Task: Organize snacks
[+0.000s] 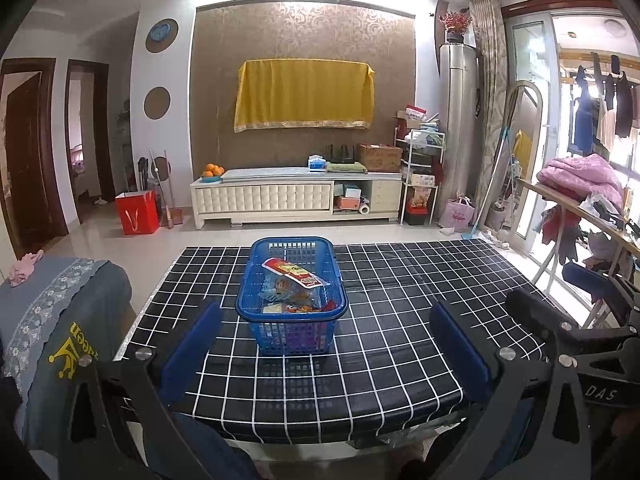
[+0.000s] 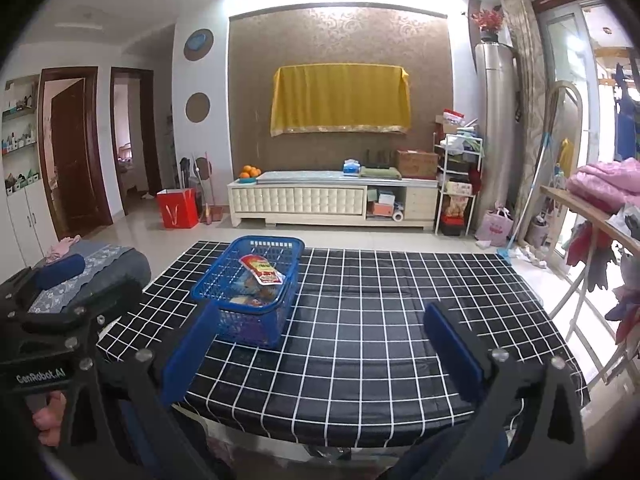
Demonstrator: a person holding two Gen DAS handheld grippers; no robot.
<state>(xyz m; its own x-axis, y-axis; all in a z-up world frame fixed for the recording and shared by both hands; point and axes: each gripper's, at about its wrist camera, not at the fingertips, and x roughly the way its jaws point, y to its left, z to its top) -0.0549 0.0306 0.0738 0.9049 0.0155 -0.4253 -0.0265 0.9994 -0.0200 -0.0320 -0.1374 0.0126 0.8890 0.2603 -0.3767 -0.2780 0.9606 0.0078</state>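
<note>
A blue plastic basket [image 1: 256,286] [image 2: 208,286] stands on the black checked table [image 1: 400,320] [image 2: 380,320]. Several snack packets lie inside it, topped by a red and white packet [image 1: 294,272] [image 2: 262,268]. My left gripper [image 1: 326,318] hovers above the table's near edge, open, with the basket in line between its blue fingers [image 1: 192,356] and nothing held. My right gripper [image 2: 320,328] is open too and holds nothing; the basket sits ahead of its left finger [image 2: 188,352]. The other gripper shows at the side of each view.
A grey cloth-covered seat [image 1: 60,308] [image 2: 100,268] stands at the table's left. A clothes-laden rack [image 1: 588,208] [image 2: 600,216] is on the right. Beyond the table lie tiled floor, a red bag [image 1: 137,212] and a white TV cabinet [image 1: 296,196].
</note>
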